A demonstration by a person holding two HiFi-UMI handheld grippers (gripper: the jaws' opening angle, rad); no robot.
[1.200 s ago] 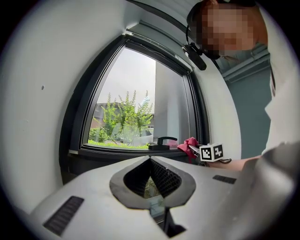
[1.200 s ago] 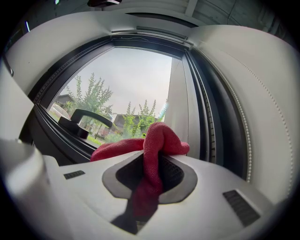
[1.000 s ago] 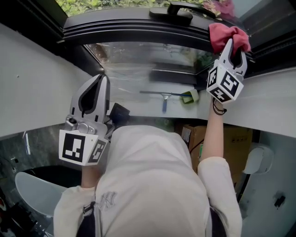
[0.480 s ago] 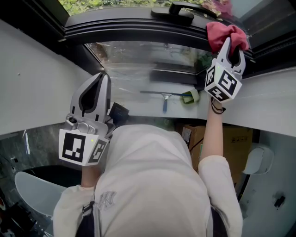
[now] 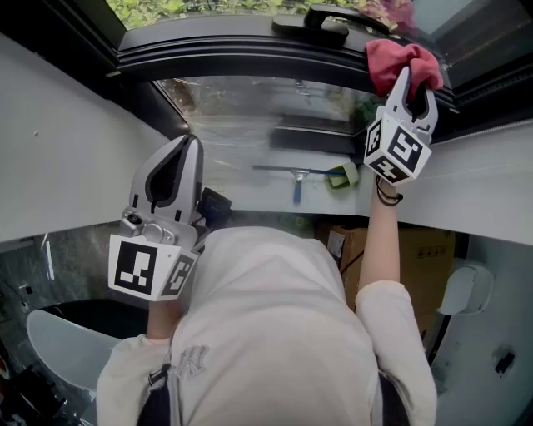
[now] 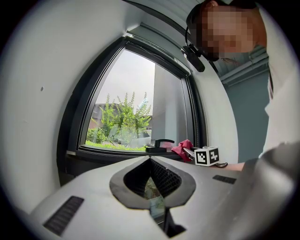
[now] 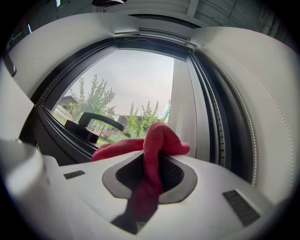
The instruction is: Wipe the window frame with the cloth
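We hold the red cloth (image 5: 398,60) in the right gripper (image 5: 416,83). Its fingers (image 7: 215,183) are clamped on a fold, so a loose bunch stands out past the tips to meet the dark window frame (image 5: 241,52). The bunch seems pressed to the frame's lower rail, just beside the handle (image 5: 321,20), where we judge the wiping stroke runs. Our left gripper (image 5: 190,146) hangs low and well apart, fingers (image 6: 89,192) together on nothing, clear of the working arm.

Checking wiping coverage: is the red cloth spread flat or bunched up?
Bunched. The red cloth is wadded into a lump, one strip pinched between the jaws of the right gripper.
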